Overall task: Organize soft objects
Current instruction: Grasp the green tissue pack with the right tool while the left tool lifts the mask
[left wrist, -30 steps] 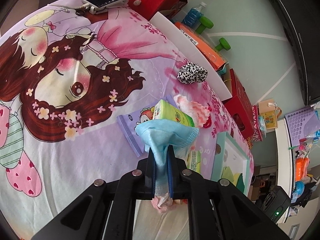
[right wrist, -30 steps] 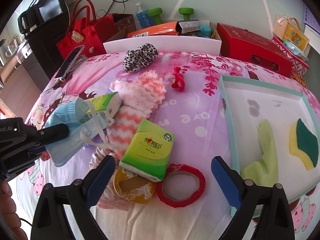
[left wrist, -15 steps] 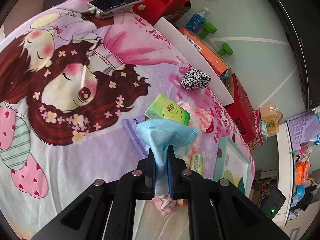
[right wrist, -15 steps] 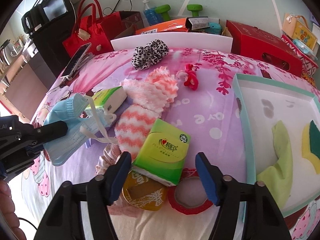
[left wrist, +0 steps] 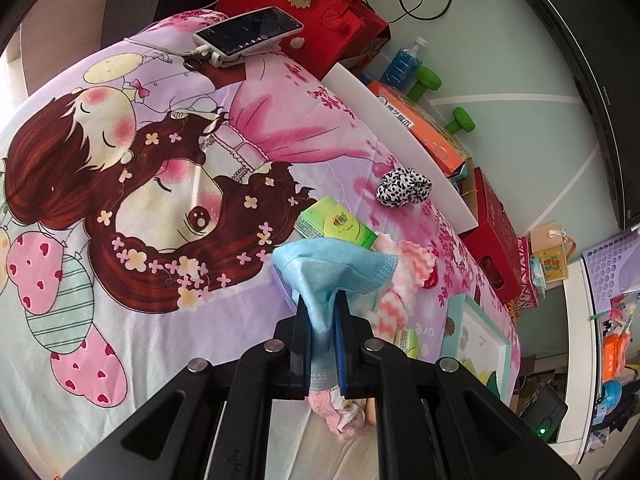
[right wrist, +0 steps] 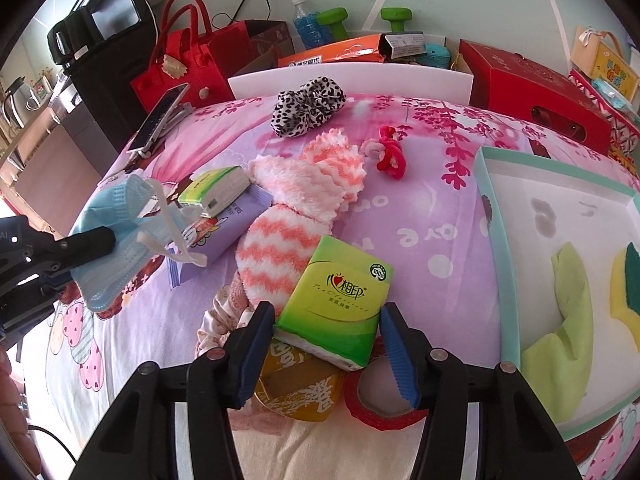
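Note:
My left gripper (left wrist: 324, 308) is shut on a blue face mask (left wrist: 334, 268) and holds it above the bedsheet; the mask (right wrist: 120, 236) with its white straps also shows at the left of the right wrist view. My right gripper (right wrist: 326, 320) is open, its blue pads either side of a green tissue pack (right wrist: 338, 300) that rests on tape rolls. Pink and white striped fuzzy socks (right wrist: 308, 200) lie beyond it. A second green tissue pack (right wrist: 216, 192) sits on a purple packet (right wrist: 224, 228). A leopard scrunchie (right wrist: 308, 106) lies at the back.
A teal-rimmed white tray (right wrist: 490, 216) at the right holds a green cloth (right wrist: 560, 320) and a yellow-green sponge (right wrist: 628, 292). A red tape roll (right wrist: 380, 404) and gold roll (right wrist: 304, 388) lie under my right gripper. A red hair tie (right wrist: 390, 154), phone (left wrist: 248, 34), red bags and boxes surround.
My right gripper has moved forward and narrowed around the green tissue pack. My left gripper, still holding the mask, has pulled back and up a little.

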A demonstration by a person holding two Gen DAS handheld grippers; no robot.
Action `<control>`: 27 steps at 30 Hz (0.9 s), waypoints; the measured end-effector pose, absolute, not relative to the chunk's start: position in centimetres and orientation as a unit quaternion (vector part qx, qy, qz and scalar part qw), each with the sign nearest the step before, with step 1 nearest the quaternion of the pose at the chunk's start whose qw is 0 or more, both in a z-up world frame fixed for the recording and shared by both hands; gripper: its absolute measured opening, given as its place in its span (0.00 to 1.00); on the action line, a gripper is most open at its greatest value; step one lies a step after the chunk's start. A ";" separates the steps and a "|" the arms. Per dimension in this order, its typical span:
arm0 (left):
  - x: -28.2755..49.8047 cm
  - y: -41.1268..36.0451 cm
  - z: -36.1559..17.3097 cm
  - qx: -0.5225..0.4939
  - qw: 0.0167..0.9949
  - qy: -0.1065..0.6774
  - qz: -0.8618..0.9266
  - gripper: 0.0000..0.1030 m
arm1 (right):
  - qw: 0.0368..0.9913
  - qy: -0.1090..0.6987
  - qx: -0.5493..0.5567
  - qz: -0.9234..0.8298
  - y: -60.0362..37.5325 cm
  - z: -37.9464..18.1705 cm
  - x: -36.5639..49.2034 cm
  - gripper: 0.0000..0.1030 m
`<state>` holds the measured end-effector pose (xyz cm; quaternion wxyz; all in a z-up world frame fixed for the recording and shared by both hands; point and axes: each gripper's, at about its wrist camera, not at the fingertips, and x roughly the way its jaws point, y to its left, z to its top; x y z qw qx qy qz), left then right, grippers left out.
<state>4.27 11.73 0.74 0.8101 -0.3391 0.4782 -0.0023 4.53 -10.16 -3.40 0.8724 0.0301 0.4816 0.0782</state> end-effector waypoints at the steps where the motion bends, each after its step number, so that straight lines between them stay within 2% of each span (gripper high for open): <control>1: 4.2 11.8 0.9 -0.336 0.812 0.477 0.001 0.09 | 0.873 0.481 0.029 0.078 -10.2 -3.3 4.5 0.55; 27: 3.6 9.4 6.6 -0.289 0.872 0.393 -0.038 0.09 | 0.900 0.431 0.052 0.034 -13.9 0.2 3.3 0.55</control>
